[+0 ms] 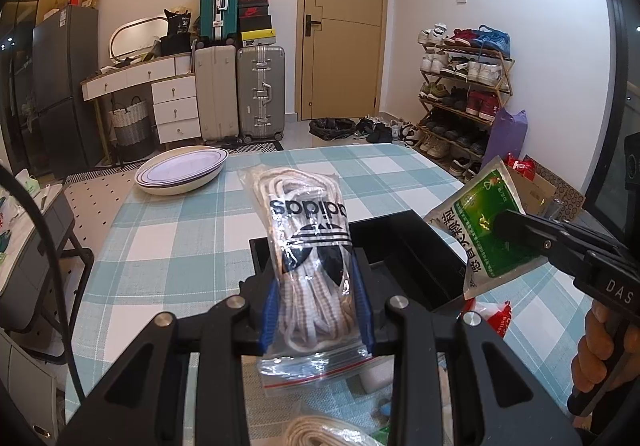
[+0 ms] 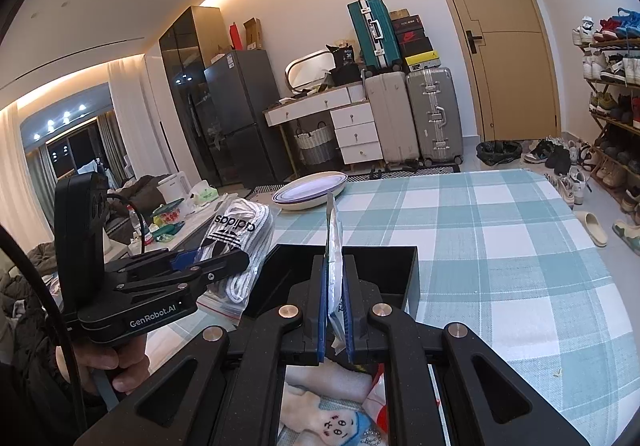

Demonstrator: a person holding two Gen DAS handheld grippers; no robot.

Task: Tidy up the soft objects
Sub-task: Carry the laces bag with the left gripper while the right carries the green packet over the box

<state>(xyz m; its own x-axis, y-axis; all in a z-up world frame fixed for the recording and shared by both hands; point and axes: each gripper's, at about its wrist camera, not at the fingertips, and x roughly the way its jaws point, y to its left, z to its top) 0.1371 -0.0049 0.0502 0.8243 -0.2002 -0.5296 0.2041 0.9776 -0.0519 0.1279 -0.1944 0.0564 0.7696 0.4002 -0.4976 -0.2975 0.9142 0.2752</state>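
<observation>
My left gripper (image 1: 318, 286) is shut on a clear zip bag of white laces with an adidas logo (image 1: 308, 238), held upright above the near edge of an open black box (image 1: 404, 246). From the right wrist view the same bag of laces (image 2: 236, 242) hangs left of the black box (image 2: 384, 266), in the left gripper (image 2: 216, 266). My right gripper (image 2: 334, 294) is shut on a thin sachet (image 2: 334, 246) seen edge-on over the box. In the left wrist view this sachet (image 1: 488, 230) is green and white, pinched by the right gripper (image 1: 506, 226) above the box's right side.
Stacked white plates (image 1: 180, 173) sit at the far left of the checked tablecloth (image 1: 160, 238). More soft items lie under the grippers: a plush toy (image 2: 320, 414), a red-and-white packet (image 1: 496, 318), a bundle of cord (image 1: 320, 434). Suitcases, drawers, a door and a shoe rack line the room behind.
</observation>
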